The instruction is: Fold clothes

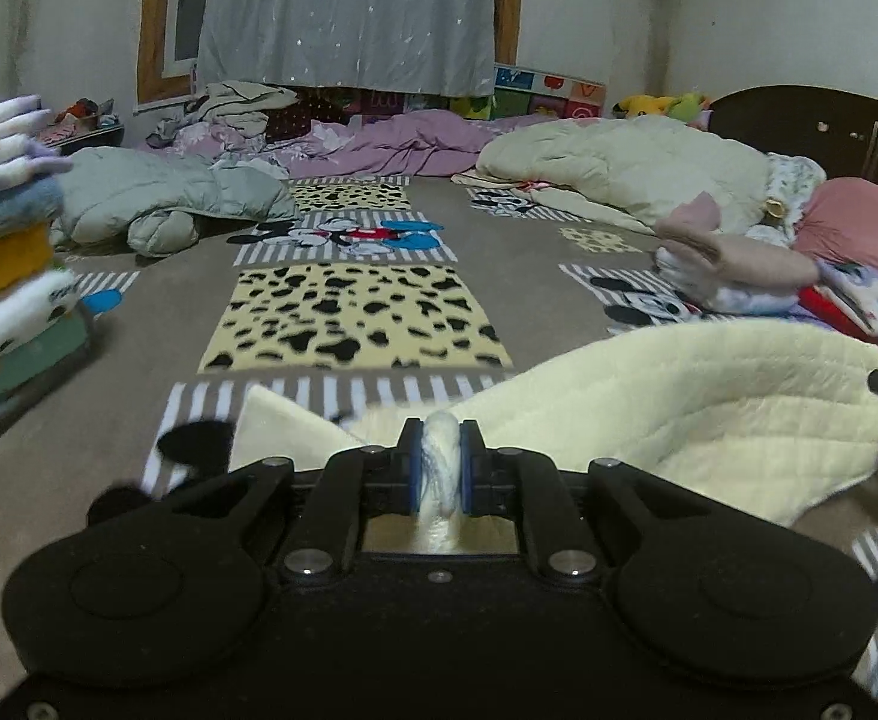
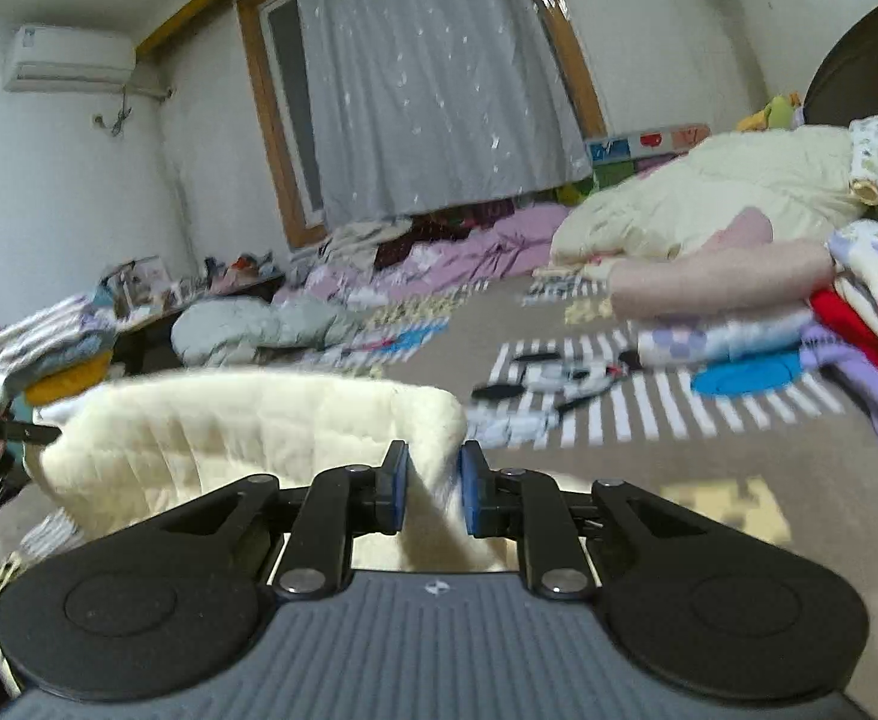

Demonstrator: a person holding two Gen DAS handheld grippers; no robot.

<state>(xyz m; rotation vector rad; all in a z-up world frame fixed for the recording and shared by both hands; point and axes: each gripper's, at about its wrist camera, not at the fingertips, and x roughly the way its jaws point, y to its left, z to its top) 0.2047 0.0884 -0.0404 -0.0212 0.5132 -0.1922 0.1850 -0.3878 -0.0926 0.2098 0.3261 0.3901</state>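
While I look along my left gripper (image 1: 439, 459), its blue-padded jaws are pinched tight on a bunched edge of the cream quilted fleece garment (image 1: 709, 414), which fans out to the right above the brown cartoon-patterned bedspread (image 1: 529, 228). That gripper sits low and level, pointing straight down the bed toward the grey star-speckled curtain (image 1: 349, 12). At far left rises a stack of folded clothes (image 1: 7, 228) in white, blue, orange and green. My right gripper (image 2: 433, 483) is tilted, so the room leans in its view; its jaws stand slightly apart with a fold of the same cream garment (image 2: 247, 432) passing between them, the pads touching the cloth. To its right lies a pile of pink, red and lilac clothes (image 2: 799, 306).
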